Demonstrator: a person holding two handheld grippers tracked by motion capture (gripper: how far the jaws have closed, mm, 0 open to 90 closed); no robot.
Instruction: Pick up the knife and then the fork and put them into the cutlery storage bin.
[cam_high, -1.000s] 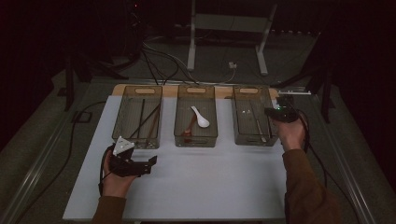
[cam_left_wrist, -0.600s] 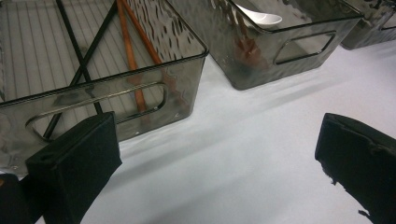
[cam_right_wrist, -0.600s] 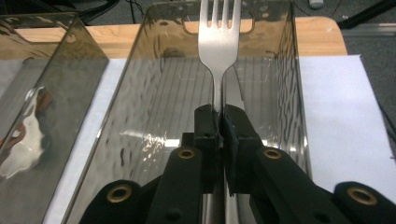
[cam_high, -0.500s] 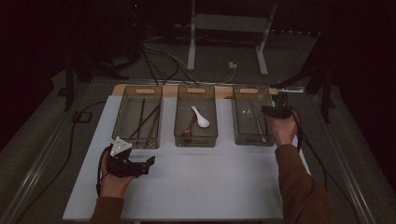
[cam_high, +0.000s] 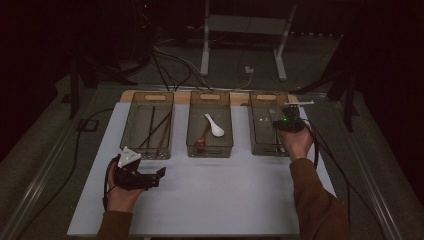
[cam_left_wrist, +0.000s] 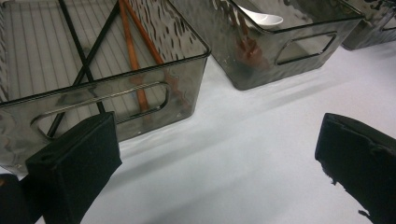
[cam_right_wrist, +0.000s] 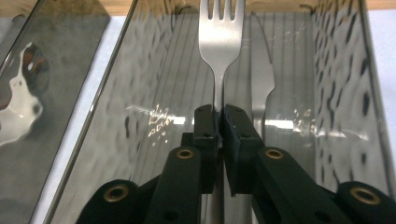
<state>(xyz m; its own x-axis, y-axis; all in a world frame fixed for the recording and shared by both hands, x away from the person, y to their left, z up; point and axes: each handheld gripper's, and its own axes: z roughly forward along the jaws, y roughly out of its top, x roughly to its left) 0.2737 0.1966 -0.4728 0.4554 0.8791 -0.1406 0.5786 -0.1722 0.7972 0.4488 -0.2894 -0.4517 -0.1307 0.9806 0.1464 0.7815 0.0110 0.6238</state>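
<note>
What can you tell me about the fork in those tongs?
The fork looks like plain shiny metal, four tines and a slim neck. The right tongs, whose jaws have just been opening slightly, still pinch its handle. It points away, lengthwise over the clear right-hand bin, beside a metal knife. Whether it rests on the bin floor is unclear.

Nothing readable is showing up anywhere here: no labels, brands, numbers or signs on the bins, the cutlery, the table or the grippers, in any of the three views.
</note>
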